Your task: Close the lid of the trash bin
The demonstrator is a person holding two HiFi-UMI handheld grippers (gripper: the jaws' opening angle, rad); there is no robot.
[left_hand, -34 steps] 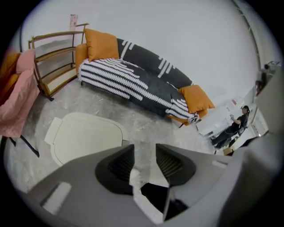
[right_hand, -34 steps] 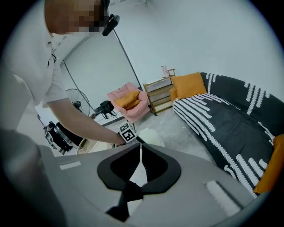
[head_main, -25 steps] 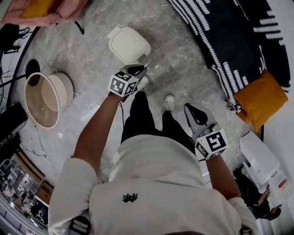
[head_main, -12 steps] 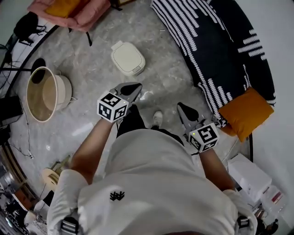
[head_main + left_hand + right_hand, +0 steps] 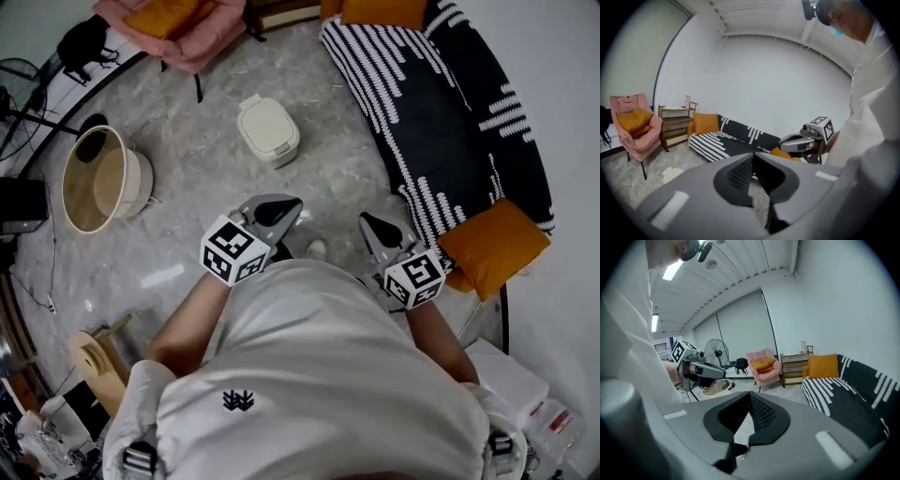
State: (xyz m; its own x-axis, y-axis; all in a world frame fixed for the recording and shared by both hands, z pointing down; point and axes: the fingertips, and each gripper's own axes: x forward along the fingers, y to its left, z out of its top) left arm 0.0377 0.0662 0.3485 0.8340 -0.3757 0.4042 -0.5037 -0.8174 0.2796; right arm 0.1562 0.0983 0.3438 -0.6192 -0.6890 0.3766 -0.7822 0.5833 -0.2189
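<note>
The cream trash bin (image 5: 269,129) sits on the grey marble floor (image 5: 178,253), and its lid (image 5: 263,120) lies flat down on the body. Both claws hang well short of the bin, on the person's side of it and high above the floor. The left gripper (image 5: 284,208) points towards the bin with its jaws pressed together, the black pads meeting at the tips with nothing caught between them. The right gripper (image 5: 372,226) is off to the bin's right and just as far back, and its jaws are also pressed together and empty. Neither claw touches the bin. To the bin's left, well apart from it, a round beige tub (image 5: 97,178) shows its open mouth. Beyond the bin, on its far left side, stands a pink armchair (image 5: 178,23) with an orange pillow on its seat. On the bin's right runs a black sofa with white stripes (image 5: 441,122), and an orange cushion (image 5: 492,246) lies at the sofa's end nearest the person. The person's white top (image 5: 319,375) fills the near part of the head view, below both claws.
</note>
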